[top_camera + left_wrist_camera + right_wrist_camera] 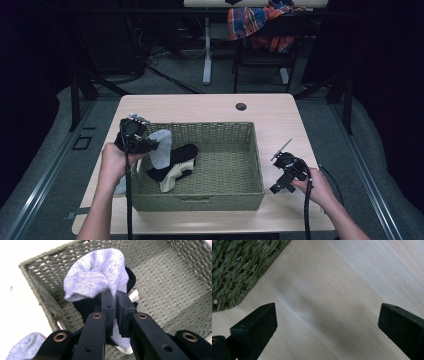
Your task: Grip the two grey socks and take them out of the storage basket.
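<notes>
My left gripper (150, 146) is shut on a light blue-grey sock (161, 147), holding it over the left end of the green woven basket (235, 131). In the left gripper view the sock (96, 277) bunches above the closed jaws, pinched at the left gripper (115, 300). Under it in the basket lie a black sock (177, 156) and a cream sock (172, 177). Another blue-grey sock (23, 346) lies on the table outside the basket's left wall. My right gripper (278, 186) hovers open over the bare tabletop to the right of the basket, jaws wide apart around the right gripper (327, 325).
The light wooden table (200, 107) has a cable hole (241, 106) near its far edge. The basket corner (234, 267) lies close to my right gripper. Beyond the table stand a chair with a plaid cloth (255, 22) and desk legs.
</notes>
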`<state>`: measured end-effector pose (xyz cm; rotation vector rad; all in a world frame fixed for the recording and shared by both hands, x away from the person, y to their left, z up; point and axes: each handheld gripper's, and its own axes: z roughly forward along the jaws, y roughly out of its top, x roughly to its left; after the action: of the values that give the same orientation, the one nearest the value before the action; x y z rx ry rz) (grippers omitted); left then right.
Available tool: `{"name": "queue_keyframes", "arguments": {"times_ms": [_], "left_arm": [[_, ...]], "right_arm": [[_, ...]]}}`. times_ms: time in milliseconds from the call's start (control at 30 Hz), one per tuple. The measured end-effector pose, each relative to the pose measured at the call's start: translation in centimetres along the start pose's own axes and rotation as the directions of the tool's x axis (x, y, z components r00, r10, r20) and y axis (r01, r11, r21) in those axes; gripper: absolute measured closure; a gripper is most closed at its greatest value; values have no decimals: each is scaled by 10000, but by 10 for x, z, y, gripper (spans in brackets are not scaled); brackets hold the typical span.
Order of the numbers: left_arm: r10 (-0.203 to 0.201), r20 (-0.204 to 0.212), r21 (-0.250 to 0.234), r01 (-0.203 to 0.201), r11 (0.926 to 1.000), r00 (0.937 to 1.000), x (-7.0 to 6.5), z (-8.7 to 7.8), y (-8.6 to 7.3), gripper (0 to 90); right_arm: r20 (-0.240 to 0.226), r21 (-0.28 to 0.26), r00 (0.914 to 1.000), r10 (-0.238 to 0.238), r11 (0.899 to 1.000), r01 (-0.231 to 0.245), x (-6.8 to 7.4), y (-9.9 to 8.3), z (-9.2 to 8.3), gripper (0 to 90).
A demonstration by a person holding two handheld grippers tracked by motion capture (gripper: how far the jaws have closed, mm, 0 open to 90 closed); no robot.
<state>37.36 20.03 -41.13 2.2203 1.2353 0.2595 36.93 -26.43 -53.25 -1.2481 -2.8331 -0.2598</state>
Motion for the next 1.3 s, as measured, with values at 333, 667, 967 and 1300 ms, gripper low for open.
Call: {"name": "queue_keyframes", "arguments": {"times_ms": [333,667,967,1300], "left_arm": [[-234,-113,-259,231,9994,9997,5,-15,0,857],[-419,-181,-735,404,9965,9990,14,-37,-6,857],[-787,-434,-1200,730,9901,9960,26,-61,-13,857],[-1362,-800,-1561,1226,9801,9874,44,-79,-25,857]], "right_arm": [[-33,-146,9999,137,9998,-138,1,-1,2,18],[-89,-149,9998,166,9997,-167,1,-1,2,18],[-68,-200,9998,196,9996,-198,1,-1,3,18],[-67,-32,9999,107,9999,-107,1,-1,2,19]]}}
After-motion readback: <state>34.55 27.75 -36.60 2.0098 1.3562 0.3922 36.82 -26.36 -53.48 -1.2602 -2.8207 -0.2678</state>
